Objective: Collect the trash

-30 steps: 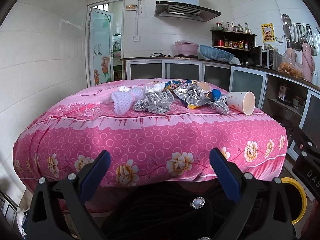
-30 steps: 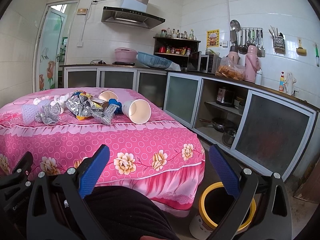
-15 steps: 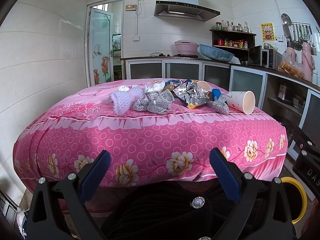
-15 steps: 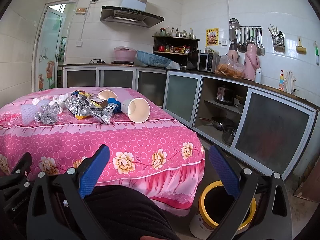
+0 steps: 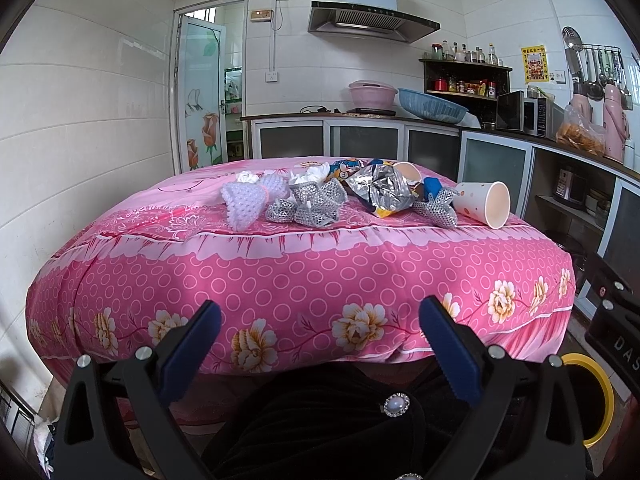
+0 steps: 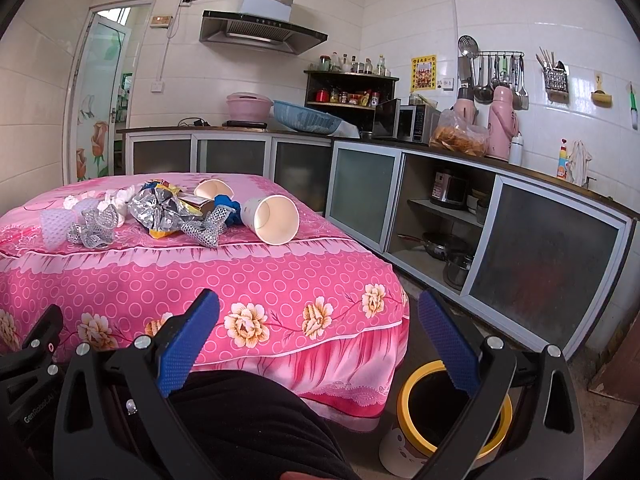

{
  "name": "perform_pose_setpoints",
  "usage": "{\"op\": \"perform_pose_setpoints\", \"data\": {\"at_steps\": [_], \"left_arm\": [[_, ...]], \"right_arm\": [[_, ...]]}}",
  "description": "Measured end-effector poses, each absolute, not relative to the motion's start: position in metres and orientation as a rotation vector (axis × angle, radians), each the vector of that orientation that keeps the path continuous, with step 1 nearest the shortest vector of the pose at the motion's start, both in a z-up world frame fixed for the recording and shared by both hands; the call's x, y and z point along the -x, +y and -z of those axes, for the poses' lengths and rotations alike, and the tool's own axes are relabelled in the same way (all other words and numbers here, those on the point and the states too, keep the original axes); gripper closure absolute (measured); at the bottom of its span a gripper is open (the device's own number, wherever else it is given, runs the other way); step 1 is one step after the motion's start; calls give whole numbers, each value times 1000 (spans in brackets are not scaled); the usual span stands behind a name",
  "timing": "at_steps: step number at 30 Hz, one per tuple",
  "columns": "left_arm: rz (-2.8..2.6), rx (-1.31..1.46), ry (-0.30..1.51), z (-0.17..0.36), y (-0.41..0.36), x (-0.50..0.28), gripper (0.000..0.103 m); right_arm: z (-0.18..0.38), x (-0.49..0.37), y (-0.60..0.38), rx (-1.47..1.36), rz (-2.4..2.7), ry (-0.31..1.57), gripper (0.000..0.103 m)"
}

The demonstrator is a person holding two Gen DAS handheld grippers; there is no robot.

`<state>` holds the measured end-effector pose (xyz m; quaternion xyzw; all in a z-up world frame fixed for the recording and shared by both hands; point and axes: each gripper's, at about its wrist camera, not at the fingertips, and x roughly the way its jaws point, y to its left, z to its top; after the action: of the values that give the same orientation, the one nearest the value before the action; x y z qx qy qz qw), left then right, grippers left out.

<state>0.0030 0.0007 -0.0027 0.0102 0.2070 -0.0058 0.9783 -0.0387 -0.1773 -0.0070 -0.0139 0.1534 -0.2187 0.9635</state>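
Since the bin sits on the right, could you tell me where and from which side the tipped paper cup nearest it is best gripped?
The paper cup lies on its side at the pile's right end, its open mouth towards the right gripper. I would probably pinch the rim, one finger inside the mouth and one outside, coming from the table's front right. The wall looks thin, so squeeze lightly.

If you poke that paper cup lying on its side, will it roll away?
Probably. The paper cup lies on its side on the pink tablecloth, so a nudge would likely roll it in a curve. It looks empty and thin-walled, so probably light and easily crushed.
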Motion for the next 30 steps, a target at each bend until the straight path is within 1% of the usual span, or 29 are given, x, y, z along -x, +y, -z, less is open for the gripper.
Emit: {"op": "perform_pose_setpoints", "data": {"at_steps": [19,24,27,30], "left_arm": [[10,-16,419,3,2,-4,8],[-24,40,464,-1,19,-24,8],[-10,42,515,-8,33,-46,8],[48,19,522,-18,47,-70,8]], "right_arm": [[9,39,-183,18,468,312,8],[-7,35,-198,-28,484,289,8],[-18,13,-215,-45,451,329,8],[-17,-23,-230,-19,387,443,8]]}}
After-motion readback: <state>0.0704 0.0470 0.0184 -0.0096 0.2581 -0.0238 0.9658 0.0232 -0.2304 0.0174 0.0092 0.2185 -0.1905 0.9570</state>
